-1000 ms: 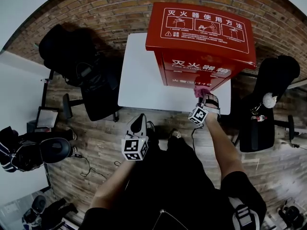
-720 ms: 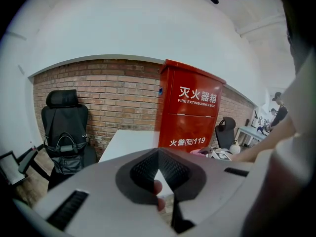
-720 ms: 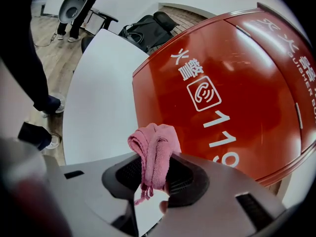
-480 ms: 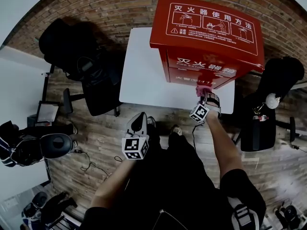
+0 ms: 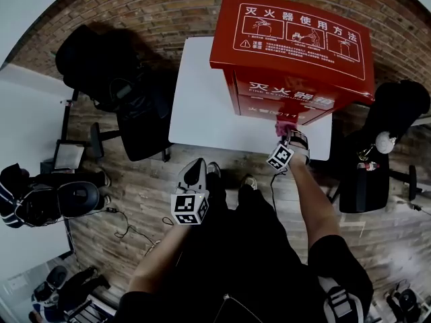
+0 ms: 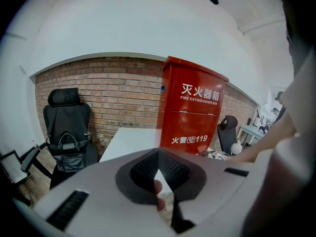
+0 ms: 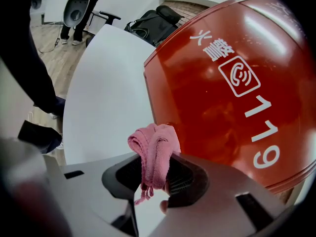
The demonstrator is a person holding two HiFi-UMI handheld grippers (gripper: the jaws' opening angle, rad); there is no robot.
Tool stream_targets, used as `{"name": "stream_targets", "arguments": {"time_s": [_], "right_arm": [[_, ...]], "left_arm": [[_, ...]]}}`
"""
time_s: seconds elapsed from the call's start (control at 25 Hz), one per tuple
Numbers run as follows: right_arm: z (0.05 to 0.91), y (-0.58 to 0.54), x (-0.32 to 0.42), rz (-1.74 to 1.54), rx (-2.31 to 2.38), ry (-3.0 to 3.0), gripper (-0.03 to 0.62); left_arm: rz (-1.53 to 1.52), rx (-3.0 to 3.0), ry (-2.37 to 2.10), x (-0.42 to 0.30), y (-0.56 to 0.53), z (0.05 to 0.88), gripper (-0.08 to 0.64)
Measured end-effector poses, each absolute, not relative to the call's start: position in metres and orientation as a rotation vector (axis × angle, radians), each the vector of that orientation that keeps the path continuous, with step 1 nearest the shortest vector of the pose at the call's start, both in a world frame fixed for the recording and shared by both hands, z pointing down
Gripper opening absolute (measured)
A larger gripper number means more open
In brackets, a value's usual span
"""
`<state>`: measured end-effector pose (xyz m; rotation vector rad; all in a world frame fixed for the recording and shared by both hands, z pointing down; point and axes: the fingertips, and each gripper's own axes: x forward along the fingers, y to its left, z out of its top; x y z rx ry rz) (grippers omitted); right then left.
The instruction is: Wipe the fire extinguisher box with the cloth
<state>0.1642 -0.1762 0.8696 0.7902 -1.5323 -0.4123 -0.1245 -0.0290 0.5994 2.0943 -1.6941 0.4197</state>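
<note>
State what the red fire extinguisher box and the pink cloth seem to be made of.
The fire extinguisher box: probably painted sheet metal, glossy; its red front shows reflections and bright highlights. The cloth: soft woven or terry fabric, matte; ribbed texture, limp folds, frayed threads at its hanging end.

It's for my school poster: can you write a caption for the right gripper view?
The right tool pinches a pink cloth by the red fire extinguisher box.

Pink cloth (image 7: 154, 149) in jaws of hand-held gripper (image 7: 154, 177), near red box (image 7: 222, 83)
</note>
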Motion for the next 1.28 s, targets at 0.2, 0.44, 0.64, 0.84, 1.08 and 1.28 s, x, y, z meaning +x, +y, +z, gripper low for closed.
{"name": "stream_targets", "arguments": {"time_s": [0.2,0.44,0.64,0.84,1.08,1.28], "right_arm": [[0.882,-0.176,0.166,-0.392,0.770,-1.519,0.123],[0.886,-0.176,0.166,-0.404,0.766,-1.516,0.123],[0.885,-0.175,0.167,-0.420,0.761,-1.511,0.123],[0.885,-0.175,0.174,-0.430,0.760,-1.506,0.123],[0.885,-0.174,0.197,-0.419,0.771,-1.478,0.123],[0.886,-0.173,0.216,-0.406,0.781,-1.458,0.123]], "left_arm": [[0.434,2.089,-1.686,-0.120,-0.030,0.599,0.018],[0.442,2.103,-1.680,-0.121,-0.031,0.601,0.018],[0.449,2.105,-1.682,-0.123,-0.031,0.600,0.018],[0.449,2.104,-1.673,-0.122,-0.033,0.599,0.018],[0.454,2.110,-1.661,-0.118,-0.033,0.601,0.018],[0.459,2.116,-1.652,-0.115,-0.033,0.602,0.018]]}}
